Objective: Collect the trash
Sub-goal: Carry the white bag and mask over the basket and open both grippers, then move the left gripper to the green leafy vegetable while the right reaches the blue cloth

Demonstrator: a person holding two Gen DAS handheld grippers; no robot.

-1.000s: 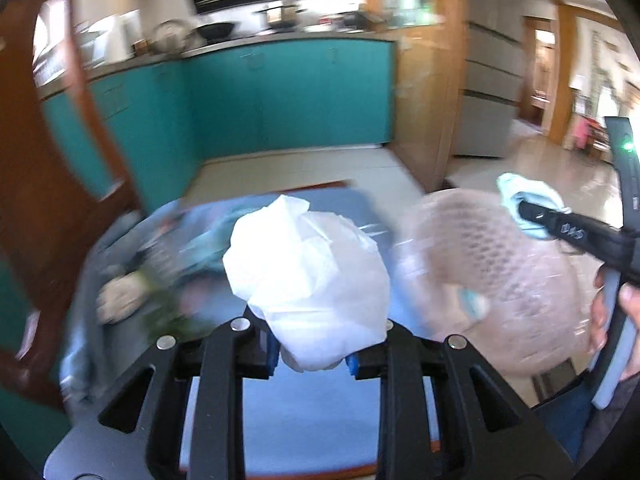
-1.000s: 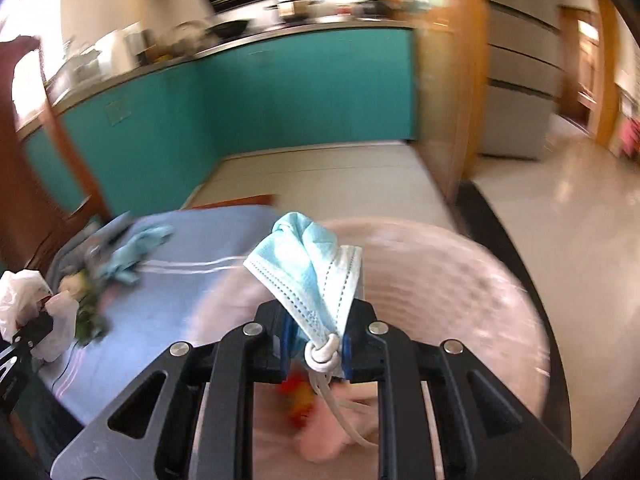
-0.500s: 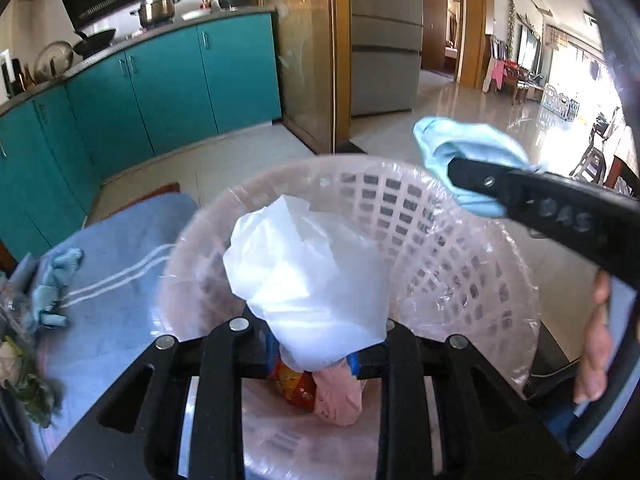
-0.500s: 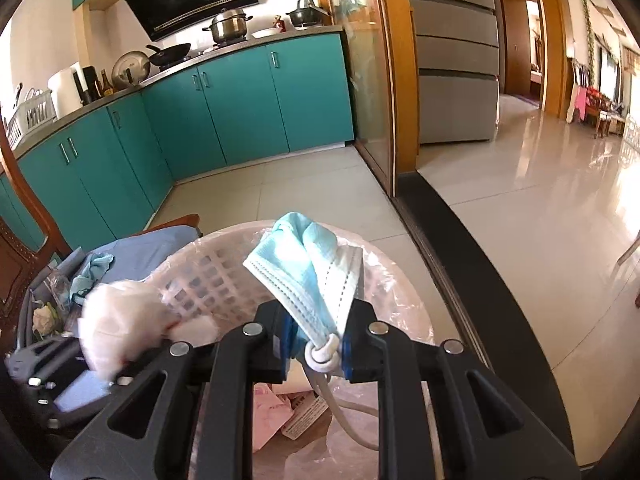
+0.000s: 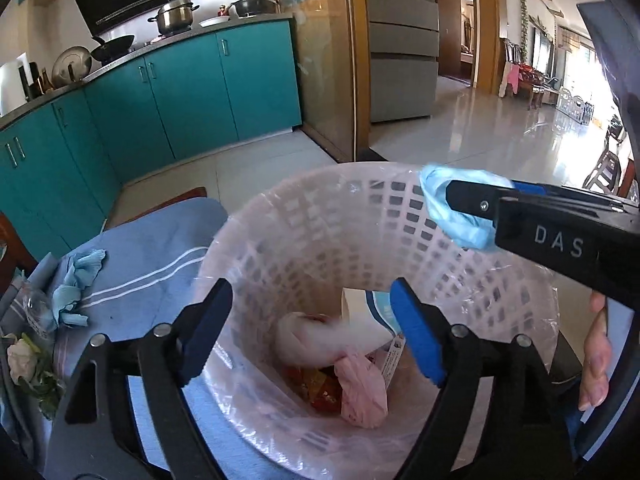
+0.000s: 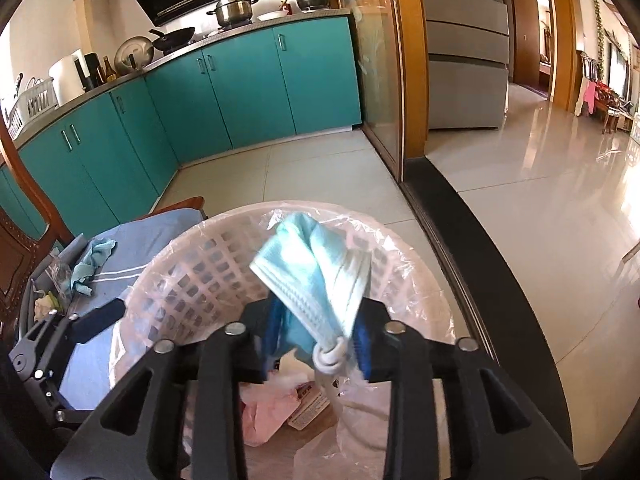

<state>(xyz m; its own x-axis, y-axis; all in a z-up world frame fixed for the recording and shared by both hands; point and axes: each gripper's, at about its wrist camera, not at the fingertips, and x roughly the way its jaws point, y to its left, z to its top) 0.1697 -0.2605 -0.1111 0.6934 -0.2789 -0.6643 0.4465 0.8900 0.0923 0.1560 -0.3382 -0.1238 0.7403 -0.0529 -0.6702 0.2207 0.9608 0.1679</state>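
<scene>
A pink lattice waste basket (image 5: 320,216) lined with clear plastic stands beside the table; it also shows in the right wrist view (image 6: 192,276). My left gripper (image 5: 312,324) is open above it, and the white plastic bag (image 5: 320,340) lies blurred inside on other trash. My right gripper (image 6: 316,336) is still around a blue face mask (image 6: 316,276) over the basket, its jaws slightly apart; the mask also shows in the left wrist view (image 5: 452,204). A crumpled blue tissue (image 5: 76,280) lies on the table.
The table has a blue cloth (image 5: 152,256) with a clear bag and a white flower (image 5: 20,356) at its left edge. A wooden chair (image 6: 16,248) stands left. Teal kitchen cabinets (image 6: 240,88) lie beyond, with tiled floor to the right.
My left gripper has opened over the basket and the white bag has dropped in. My right gripper has held the mask over the basket and its jaws have eased apart.
</scene>
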